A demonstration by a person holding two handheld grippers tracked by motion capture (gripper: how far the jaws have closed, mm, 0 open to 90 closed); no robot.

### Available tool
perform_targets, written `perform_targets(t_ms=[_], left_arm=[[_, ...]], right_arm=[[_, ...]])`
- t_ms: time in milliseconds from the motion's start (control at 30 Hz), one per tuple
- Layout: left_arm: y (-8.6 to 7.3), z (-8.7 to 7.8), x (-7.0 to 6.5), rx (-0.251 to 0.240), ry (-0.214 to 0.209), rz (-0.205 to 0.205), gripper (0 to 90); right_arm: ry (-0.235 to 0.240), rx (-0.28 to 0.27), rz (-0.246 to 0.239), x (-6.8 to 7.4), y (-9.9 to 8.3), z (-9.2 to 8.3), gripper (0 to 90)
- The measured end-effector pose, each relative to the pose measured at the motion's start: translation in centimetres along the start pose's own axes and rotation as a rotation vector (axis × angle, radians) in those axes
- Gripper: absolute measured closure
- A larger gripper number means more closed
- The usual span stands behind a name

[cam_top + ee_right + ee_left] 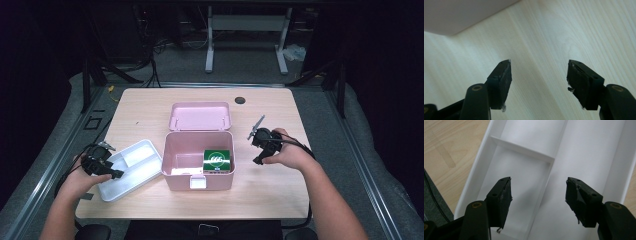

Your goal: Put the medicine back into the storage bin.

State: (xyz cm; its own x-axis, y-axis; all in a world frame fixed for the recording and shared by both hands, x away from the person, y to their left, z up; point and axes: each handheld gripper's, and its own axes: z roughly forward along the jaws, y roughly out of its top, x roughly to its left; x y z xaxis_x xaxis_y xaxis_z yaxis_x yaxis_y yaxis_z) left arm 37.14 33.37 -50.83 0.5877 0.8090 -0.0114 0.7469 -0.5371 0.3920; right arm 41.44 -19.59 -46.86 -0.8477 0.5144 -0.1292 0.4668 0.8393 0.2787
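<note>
A pink box [198,181] stands open mid-table, its lid [200,116] laid back behind it. Inside at the right lies a green packet [217,158] with a white round mark. To the box's left sits a white divided tray [131,169]. My left gripper [112,171] hangs over that tray, jaws open and empty; in the left gripper view [539,192] the tray's bare compartments [584,155] lie beneath them. My right gripper [258,158] is held just right of the box, open with nothing in it, above bare wood [554,32], with the box's pink wall [456,12] at the upper left.
The light wooden table [270,195] has a round cable hole [240,100] at the back right. A small dark tab [86,196] lies at the front left edge. Beyond the table are a desk frame [247,35] and cables on a grey floor.
</note>
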Motion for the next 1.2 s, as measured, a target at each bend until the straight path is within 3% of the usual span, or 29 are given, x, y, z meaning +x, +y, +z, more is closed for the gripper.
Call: perform_targets(t_ms=[167, 300, 467, 600, 800, 900, 1033, 1200], left_arm=[[0.6, -0.3, -0.3, -0.03, -0.002, 0.003, 45.7], [0.9, -0.3, -0.5, -0.02, 0.012, 0.024, 47.3], [1.3, -0.6, -1.0, -0.023, 0.027, 0.065, 48.3], [1.5, -0.5, -1.2, 0.013, 0.002, 0.082, 52.0], [1.6, -0.3, -1.3, 0.063, 0.019, 0.101, 50.4], [1.8, -0.2, -1.3, 0.064, -0.006, 0.111, 51.5], [2.3, -0.1, -1.3, 0.101, 0.044, 0.117, 52.1], [2.6, 0.5, -1.0, 0.139, 0.017, 0.131, 63.4]], right_arm=[[-0.102, -0.085, 0.109, 1.0, -2.2, 1.2, 38.2], [-0.108, -0.145, 0.182, 1.9, -3.7, 2.0, 38.9], [-0.154, -0.216, 0.248, 3.0, -5.2, 2.6, 39.2], [-0.171, -0.268, 0.274, 3.5, -6.0, 2.8, 39.2], [-0.223, -0.286, 0.288, 3.8, -6.6, 3.1, 39.2], [-0.224, -0.299, 0.298, 3.7, -6.7, 3.1, 39.2], [-0.216, -0.313, 0.312, 3.7, -6.7, 3.2, 39.3], [-0.207, -0.332, 0.329, 3.7, -6.7, 3.3, 39.5]])
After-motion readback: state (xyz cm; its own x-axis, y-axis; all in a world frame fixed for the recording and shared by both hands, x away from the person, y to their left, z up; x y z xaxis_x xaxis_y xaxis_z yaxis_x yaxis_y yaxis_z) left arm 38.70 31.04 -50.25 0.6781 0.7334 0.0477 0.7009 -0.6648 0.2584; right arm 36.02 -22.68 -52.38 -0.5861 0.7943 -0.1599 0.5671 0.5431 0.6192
